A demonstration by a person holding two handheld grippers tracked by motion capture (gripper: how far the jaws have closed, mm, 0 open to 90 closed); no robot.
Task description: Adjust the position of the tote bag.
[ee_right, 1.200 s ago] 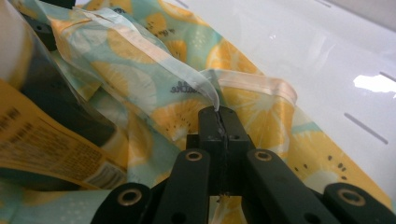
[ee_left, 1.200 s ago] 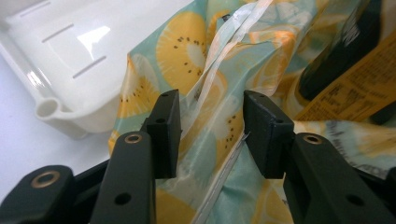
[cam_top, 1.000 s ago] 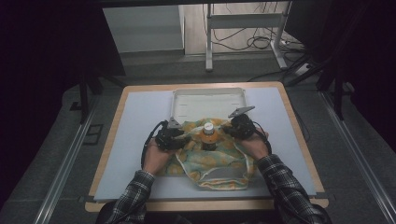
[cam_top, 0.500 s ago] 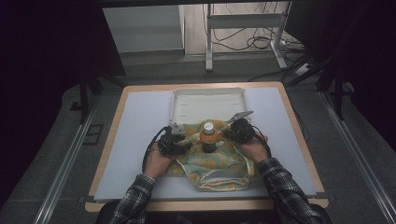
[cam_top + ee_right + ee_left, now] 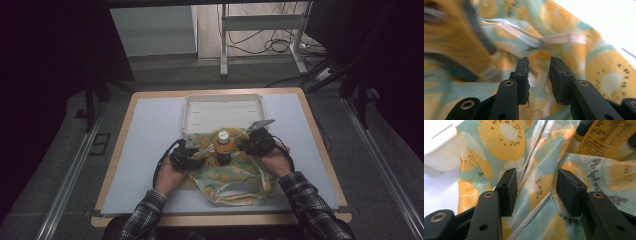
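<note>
High view: orange bottle (image 5: 223,148) upright at frame centre on fruit-print cloth (image 5: 235,177), below white tray (image 5: 223,111).

Left gripper view: left gripper (image 5: 536,190) parted wider, fold between, unpinched.

Right gripper view: right gripper (image 5: 539,75) just released; wrapping likely regripped next.

Bottle (image 5: 446,42) blurred; base cloth-hidden (image 5: 235,175)

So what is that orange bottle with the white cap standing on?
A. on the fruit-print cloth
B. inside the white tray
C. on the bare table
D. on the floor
A: the bottle stands upright on the fruit-print cloth, just in front of the white tray.
</note>
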